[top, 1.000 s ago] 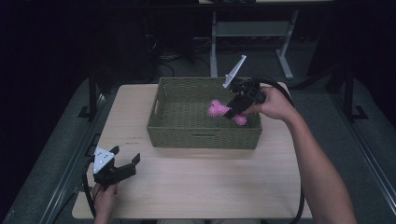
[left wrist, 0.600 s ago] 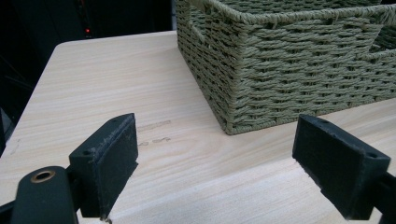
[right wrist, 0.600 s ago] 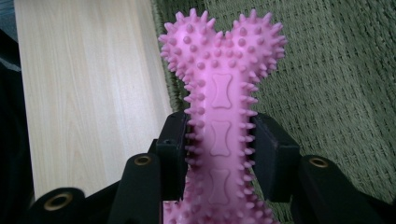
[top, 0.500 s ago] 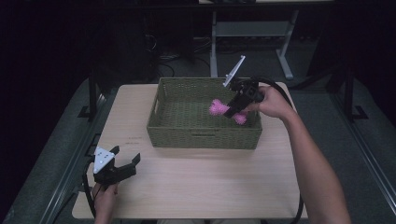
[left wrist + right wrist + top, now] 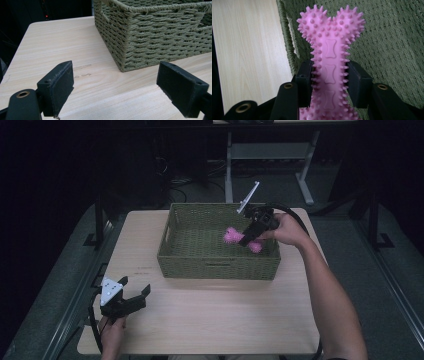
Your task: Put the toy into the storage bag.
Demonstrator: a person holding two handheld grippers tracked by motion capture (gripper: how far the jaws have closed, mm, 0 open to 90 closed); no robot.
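Dark room is surrounding the light wooden table [image 5: 210, 320]. On it the green woven basket [image 5: 218, 262] is standing. The right gripper [image 5: 246, 240] is squeezing the pink spiky bone toy [image 5: 329, 57] between its jaws, above the basket's inside. The left gripper [image 5: 135, 300] is resting near the table's corner, jaws spread wide, the basket's corner ahead between them.
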